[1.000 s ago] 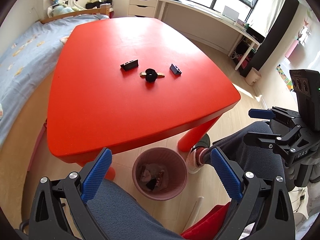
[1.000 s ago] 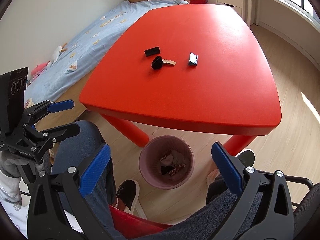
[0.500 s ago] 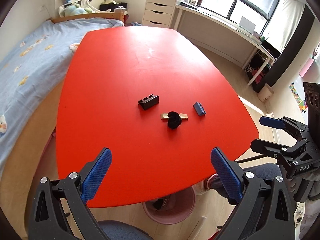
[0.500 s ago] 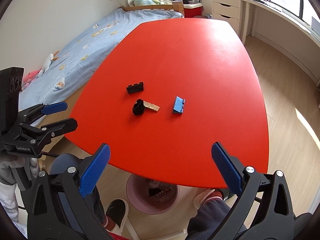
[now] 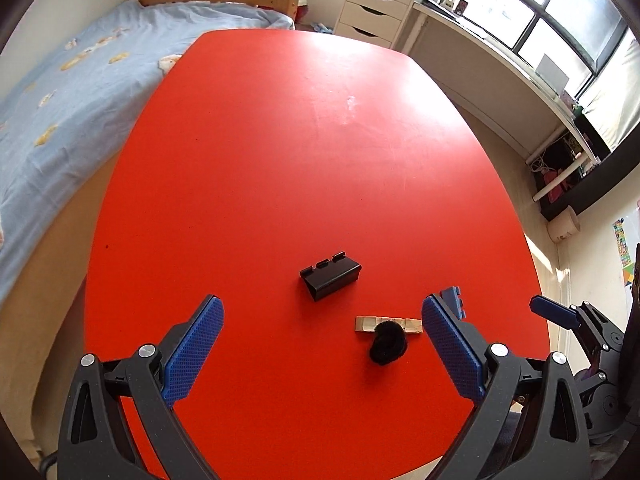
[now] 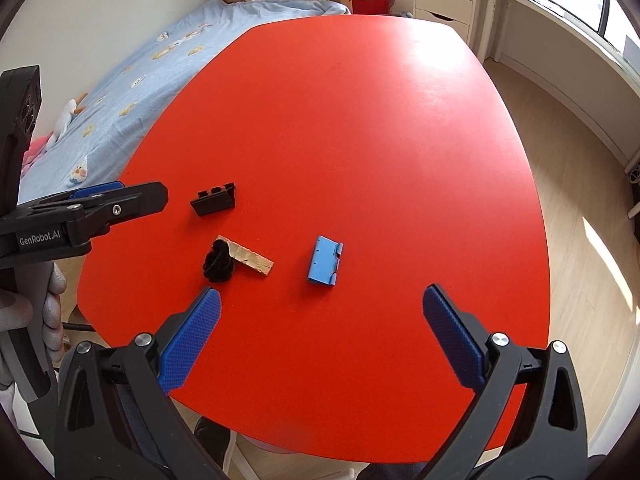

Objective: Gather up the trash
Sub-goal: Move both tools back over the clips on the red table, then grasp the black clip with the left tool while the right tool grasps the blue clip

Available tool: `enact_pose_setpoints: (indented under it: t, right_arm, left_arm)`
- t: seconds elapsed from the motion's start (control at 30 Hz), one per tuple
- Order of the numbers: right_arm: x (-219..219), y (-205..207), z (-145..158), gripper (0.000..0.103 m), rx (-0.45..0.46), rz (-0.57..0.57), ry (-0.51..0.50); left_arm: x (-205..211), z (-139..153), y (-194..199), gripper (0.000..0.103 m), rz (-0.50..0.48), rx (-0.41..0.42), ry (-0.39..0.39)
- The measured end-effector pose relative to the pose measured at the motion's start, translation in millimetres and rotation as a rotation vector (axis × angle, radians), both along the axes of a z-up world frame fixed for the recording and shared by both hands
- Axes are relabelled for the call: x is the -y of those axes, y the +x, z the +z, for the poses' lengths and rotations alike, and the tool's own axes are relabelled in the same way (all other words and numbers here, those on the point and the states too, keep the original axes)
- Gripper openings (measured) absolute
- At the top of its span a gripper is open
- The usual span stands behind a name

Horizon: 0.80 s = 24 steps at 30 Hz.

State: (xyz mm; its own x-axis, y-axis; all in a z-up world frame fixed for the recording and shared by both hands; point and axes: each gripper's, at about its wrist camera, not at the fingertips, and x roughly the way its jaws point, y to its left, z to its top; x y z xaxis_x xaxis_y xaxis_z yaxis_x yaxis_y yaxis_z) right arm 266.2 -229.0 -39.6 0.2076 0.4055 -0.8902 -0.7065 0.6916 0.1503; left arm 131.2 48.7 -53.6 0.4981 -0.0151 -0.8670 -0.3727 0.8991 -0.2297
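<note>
Several small items lie on the red table (image 5: 280, 152) (image 6: 360, 128): a black plastic clip (image 5: 330, 275) (image 6: 214, 199), a black fuzzy ball (image 5: 387, 343) (image 6: 218, 261) resting against a flat wooden piece (image 5: 366, 324) (image 6: 254, 261), and a blue plastic clip (image 6: 325, 260) (image 5: 454, 300). My left gripper (image 5: 320, 348) hovers open above the near part of the table, the black clip just ahead of it. My right gripper (image 6: 320, 328) is open too, just short of the blue clip. Nothing sits between either pair of fingers.
A bed with a light blue sheet (image 5: 52, 112) (image 6: 132, 80) runs along the table's left side. A white drawer unit (image 5: 376, 4) and a long window desk (image 5: 500, 64) stand beyond. Wooden floor (image 6: 580, 200) lies to the right. The pink bin is hidden under the table.
Both grippers have risen from above the pink bin and the person's knees and moved forward over the table. The items now lie close ahead, and the bin has dropped out of sight.
</note>
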Motion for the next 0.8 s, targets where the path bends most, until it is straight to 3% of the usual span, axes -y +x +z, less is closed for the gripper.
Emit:
enact_pose_setpoints:
  t: [0.5, 0.8]
  right_arm:
    - [-13, 21, -32, 0.099, -0.004, -0.028, -0.018]
    - [-20, 19, -41, 0.07, 0.019, -0.007, -0.051]
  left_arm:
    - [12, -36, 38, 0.095, 0.159, -0.1, 0.041]
    - [11, -46, 39, 0.073, 0.189, -0.122, 0.102]
